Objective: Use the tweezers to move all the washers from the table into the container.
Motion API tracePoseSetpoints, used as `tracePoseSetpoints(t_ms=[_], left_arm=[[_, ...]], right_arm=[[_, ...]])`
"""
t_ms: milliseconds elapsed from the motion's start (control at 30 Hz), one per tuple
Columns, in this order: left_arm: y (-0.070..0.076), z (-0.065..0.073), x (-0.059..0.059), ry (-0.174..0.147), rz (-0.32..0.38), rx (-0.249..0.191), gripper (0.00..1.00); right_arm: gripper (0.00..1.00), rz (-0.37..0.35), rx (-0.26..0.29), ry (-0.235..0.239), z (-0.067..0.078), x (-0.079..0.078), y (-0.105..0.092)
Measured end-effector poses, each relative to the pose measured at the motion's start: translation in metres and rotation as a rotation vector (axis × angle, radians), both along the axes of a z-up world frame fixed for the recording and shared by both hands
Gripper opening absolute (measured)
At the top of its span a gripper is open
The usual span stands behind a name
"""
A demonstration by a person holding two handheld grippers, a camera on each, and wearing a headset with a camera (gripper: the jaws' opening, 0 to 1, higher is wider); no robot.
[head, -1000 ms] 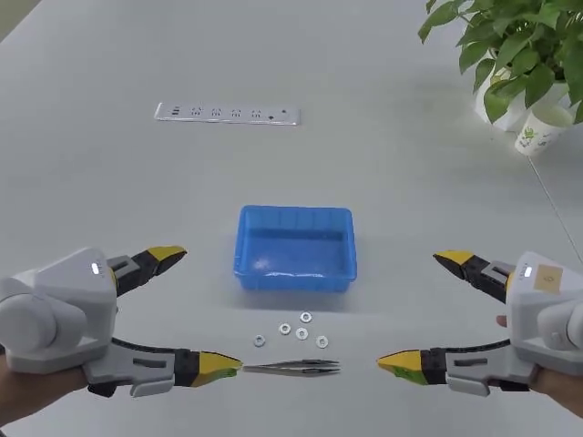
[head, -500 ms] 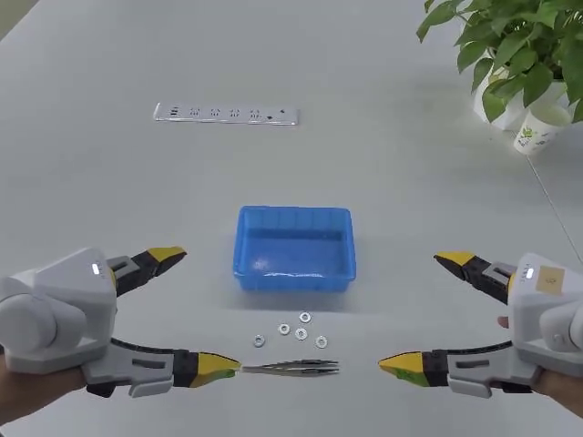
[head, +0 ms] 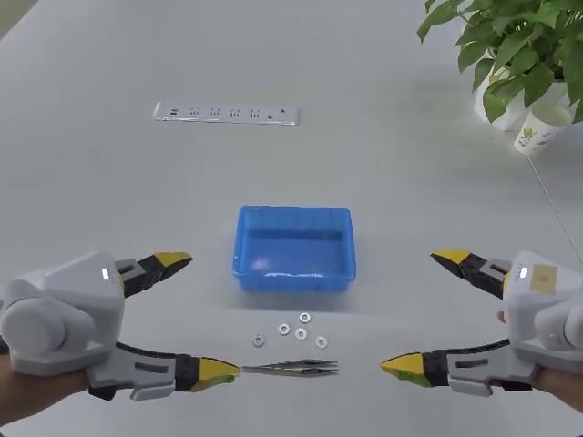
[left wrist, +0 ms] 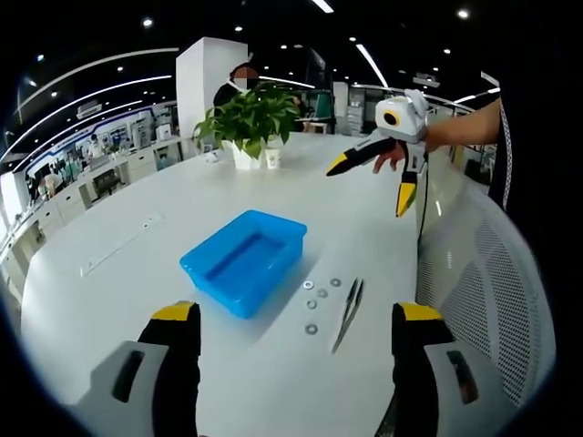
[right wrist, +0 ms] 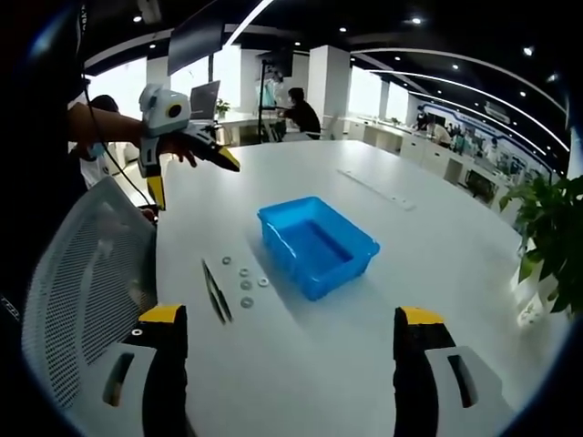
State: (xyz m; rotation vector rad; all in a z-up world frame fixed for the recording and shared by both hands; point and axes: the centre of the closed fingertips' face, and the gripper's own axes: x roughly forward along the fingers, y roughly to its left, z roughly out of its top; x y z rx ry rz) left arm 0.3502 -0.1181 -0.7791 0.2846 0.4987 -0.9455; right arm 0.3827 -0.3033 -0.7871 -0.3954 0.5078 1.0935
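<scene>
Blue plastic container (head: 293, 280) stands empty at the middle of the table (head: 410, 164). Five washers (head: 301, 334) lie loose just in front of its near wall, none inside. The tweezers (head: 291, 367) lie flat on the table, just nearer to you than the washers.

Your left gripper (head: 210, 314) has its jaws spread wide and holds nothing. Its lower tip sits just beside the left end of the tweezers; whether it touches cannot be told. Compared with a second ago, this gripper has shifted slightly inward and down, while the tweezers, washers and container lie where they were. Your right gripper (head: 410, 311) is likewise wide and empty, near the right end of the tweezers but clear of it, with no notable shift.

Finding: no washer has been moved yet. The small move of the left gripper reads as an approach to take up the tweezers. Caution: the tweezers are thin and lie flat on the surface, so the grasp probably needs a low, careful closing.
</scene>
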Motion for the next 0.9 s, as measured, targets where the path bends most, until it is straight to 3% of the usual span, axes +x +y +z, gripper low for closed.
tracePoseSetpoints(t_ms=[567, 900], left_arm=[[-0.009, -0.021, -0.011, 0.047, -0.065, 0.037, 0.76], [-0.015, -0.037, -0.019, 0.07, -0.133, 0.095, 0.6]], right_arm=[[0.86, 0.104, -0.063, 0.009, -0.016, -0.005, 0.011], [0.76, 0.188, -0.084, 0.045, -0.029, -0.017, 0.022]])
